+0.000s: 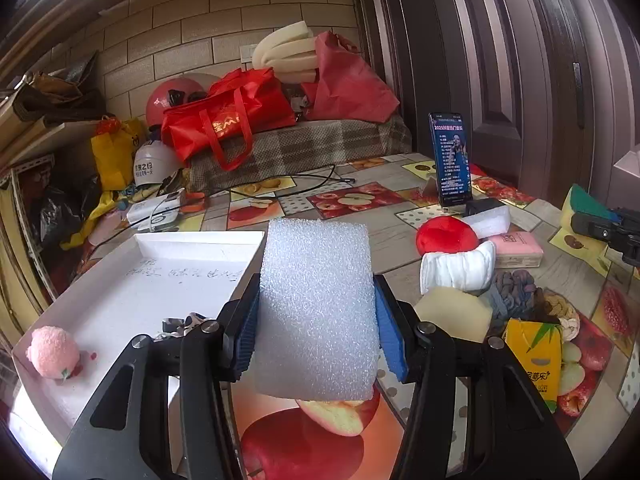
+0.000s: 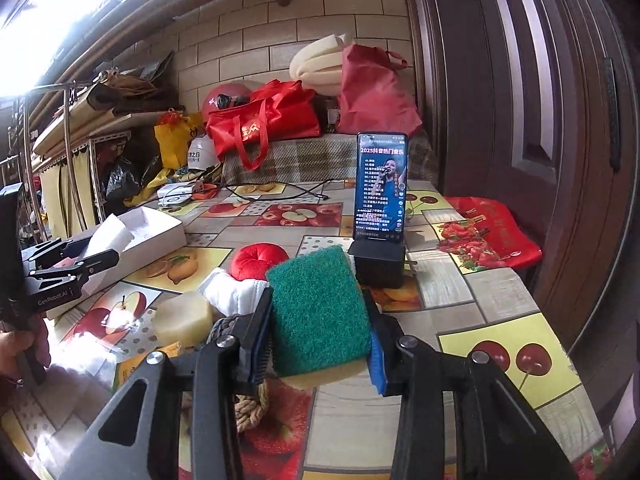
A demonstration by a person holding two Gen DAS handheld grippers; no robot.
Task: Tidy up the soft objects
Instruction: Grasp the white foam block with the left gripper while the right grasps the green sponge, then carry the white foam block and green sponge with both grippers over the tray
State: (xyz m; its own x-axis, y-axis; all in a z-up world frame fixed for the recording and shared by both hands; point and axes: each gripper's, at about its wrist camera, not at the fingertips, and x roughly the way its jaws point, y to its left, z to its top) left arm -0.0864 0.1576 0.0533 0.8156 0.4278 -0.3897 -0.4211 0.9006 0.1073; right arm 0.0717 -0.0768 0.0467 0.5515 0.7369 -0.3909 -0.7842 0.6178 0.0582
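Nearest the left wrist camera, the left gripper (image 1: 316,320) clamps a white rectangular block of packing foam (image 1: 316,304) between its blue pads, one pad pressed on each long side, the block standing upright above the fruit-patterned tablecloth (image 1: 360,200). Just left of that block lies the shallow white cardboard tray (image 1: 120,296), with a small pink plush toy (image 1: 54,352) in its near left corner and a crumpled black-and-white scrap (image 1: 184,322) by its near right edge. To the right of the tray sits the loose pile: a red round velvet cushion (image 1: 446,236), a rolled white cloth (image 1: 456,268) against it, a cream foam wedge (image 1: 454,312), a pink tissue pack (image 1: 518,248), a grey braided cord bundle (image 1: 512,292) and a yellow drink carton (image 1: 534,356). Beyond the pile, farther from the tray, a smartphone with a lit screen (image 1: 450,160) stands upright.

From the right wrist view, the right gripper (image 2: 320,328) is closed narrow on a green-topped yellow scouring sponge (image 2: 318,312), its pads squeezing both sides, the sponge lifted off the cloth. A black square charger block (image 2: 378,264) sits just behind it, at the foot of the phone. Far left, beyond the cushion and cloth, the tray shows with the left gripper and its white foam in front of it, a person's hand (image 2: 16,348) on the handle below.
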